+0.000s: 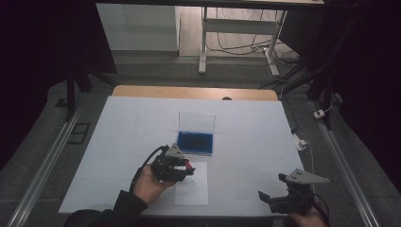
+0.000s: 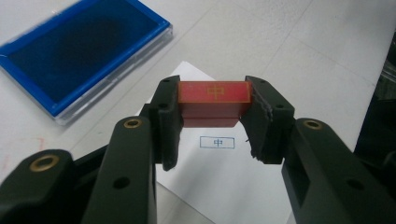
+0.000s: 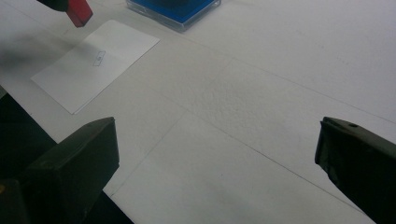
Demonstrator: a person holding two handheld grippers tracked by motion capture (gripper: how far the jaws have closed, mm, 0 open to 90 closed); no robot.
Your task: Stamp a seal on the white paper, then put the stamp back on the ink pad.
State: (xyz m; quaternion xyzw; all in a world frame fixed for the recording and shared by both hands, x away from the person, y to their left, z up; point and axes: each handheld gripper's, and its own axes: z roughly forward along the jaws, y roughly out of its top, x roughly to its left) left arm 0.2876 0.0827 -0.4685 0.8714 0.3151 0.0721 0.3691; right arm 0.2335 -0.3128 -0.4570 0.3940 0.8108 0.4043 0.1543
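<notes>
A red block stamp (image 2: 214, 100) with a gold character on its top sits clamped between the jaws of my left gripper (image 2: 214, 126), held a little above a white sheet of paper (image 2: 224, 186). A small blue framed print (image 2: 217, 142) shows on that sheet just below the stamp. In the high view the left gripper (image 1: 187, 168) hovers over the paper (image 1: 193, 191), near the front edge. The open blue ink pad (image 1: 196, 141) lies just behind it. My right gripper (image 1: 272, 189) stands open at the front right, nothing between its jaws. The red stamp (image 3: 78, 11) also shows far off.
The ink pad's clear lid (image 1: 197, 122) stands up behind its blue tray. A white cover (image 1: 246, 142) spreads over the table, with a wooden edge (image 1: 194, 92) at the back. A white cable plug (image 1: 300, 142) lies by the right edge. Dark floor and rails flank both sides.
</notes>
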